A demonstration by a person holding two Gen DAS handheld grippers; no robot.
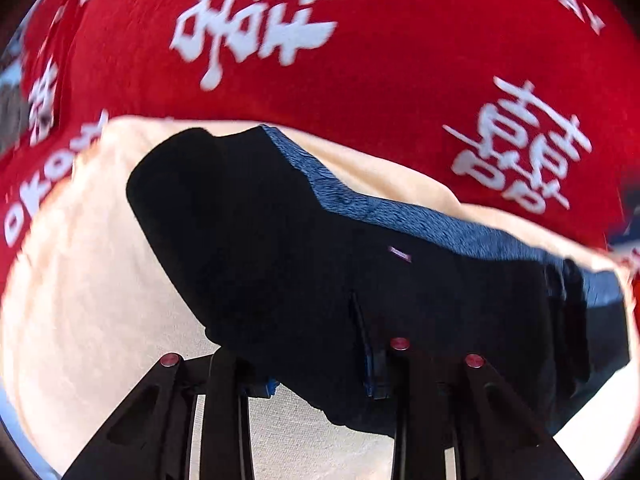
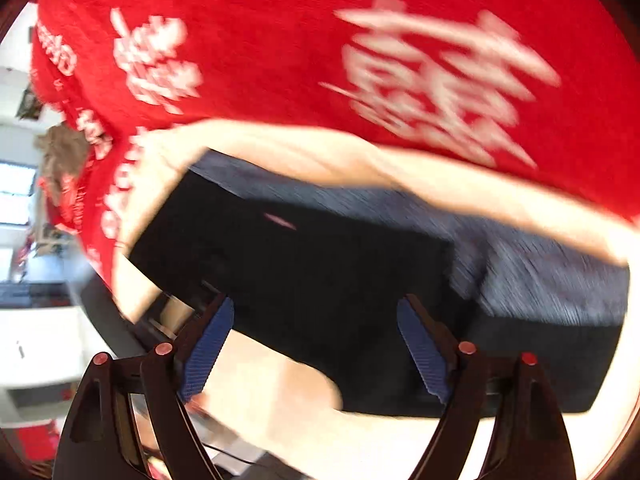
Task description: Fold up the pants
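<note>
The pants point(image 1: 280, 248) are black with a blue-grey knit band and lie folded on a cream cloth point(image 1: 92, 288). In the left wrist view, my left gripper point(image 1: 320, 380) stands over their near edge; the black cloth covers its fingertips, so its grip is unclear. In the right wrist view the pants point(image 2: 320, 264) fill the middle. My right gripper point(image 2: 316, 344) is open, its blue pads point(image 2: 208, 348) wide apart just in front of the pants' near edge, holding nothing. The view is blurred by motion.
A red blanket with white characters point(image 1: 360, 72) lies under and behind the cream cloth; it also shows in the right wrist view point(image 2: 260, 60). At the left of the right wrist view are white furniture point(image 2: 36, 344) and a bright room.
</note>
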